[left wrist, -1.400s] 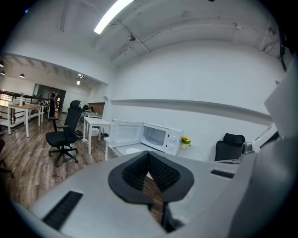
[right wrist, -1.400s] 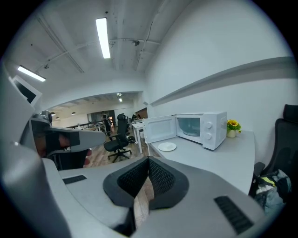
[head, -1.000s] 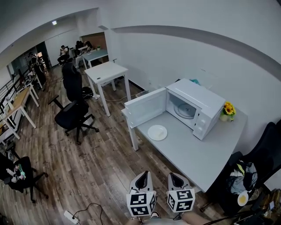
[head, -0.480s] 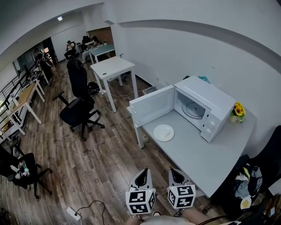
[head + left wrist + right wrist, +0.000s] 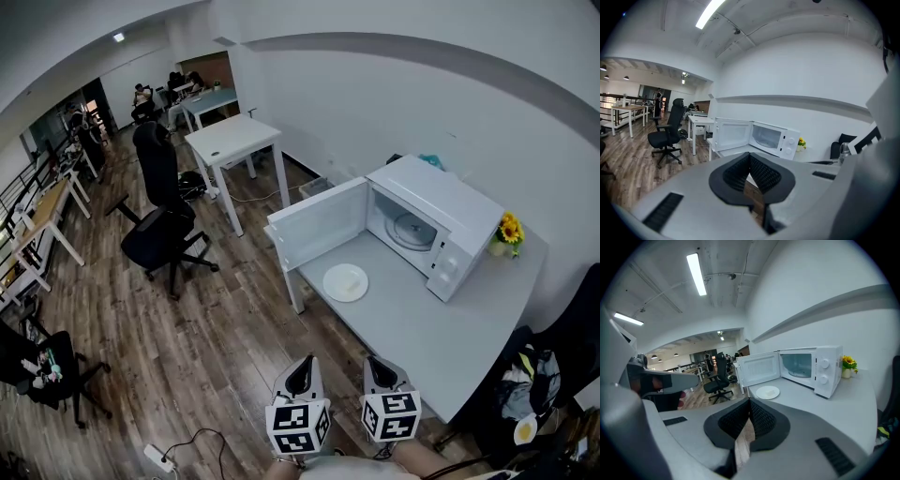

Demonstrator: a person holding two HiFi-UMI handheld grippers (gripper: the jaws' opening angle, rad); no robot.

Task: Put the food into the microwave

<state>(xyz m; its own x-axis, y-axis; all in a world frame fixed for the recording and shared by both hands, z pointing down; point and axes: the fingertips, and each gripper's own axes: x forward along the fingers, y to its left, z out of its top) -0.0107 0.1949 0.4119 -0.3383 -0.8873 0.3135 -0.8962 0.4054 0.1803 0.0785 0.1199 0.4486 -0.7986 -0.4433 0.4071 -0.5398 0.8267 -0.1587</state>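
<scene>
A white microwave (image 5: 441,220) stands on the grey table (image 5: 441,337) with its door (image 5: 319,223) swung wide open to the left and the glass turntable showing inside. In front of it lies a white plate (image 5: 345,281) with something pale on it that is too small to make out. Both grippers hover over the wooden floor, short of the table's near edge and well away from the plate. My left gripper (image 5: 302,364) is shut and holds nothing. My right gripper (image 5: 379,362) is also shut and holds nothing. The right gripper view shows the plate (image 5: 768,392) and microwave (image 5: 813,365) ahead.
A small pot of yellow flowers (image 5: 509,234) stands right of the microwave. A black office chair (image 5: 161,234) and a white desk (image 5: 232,141) are on the floor to the left. A dark chair with a bag (image 5: 534,375) is at the table's right end. A power strip (image 5: 155,458) lies near my feet.
The head view has shifted a little and both grippers have crept forward toward the table. Both stay shut; the plate and microwave have not moved.
</scene>
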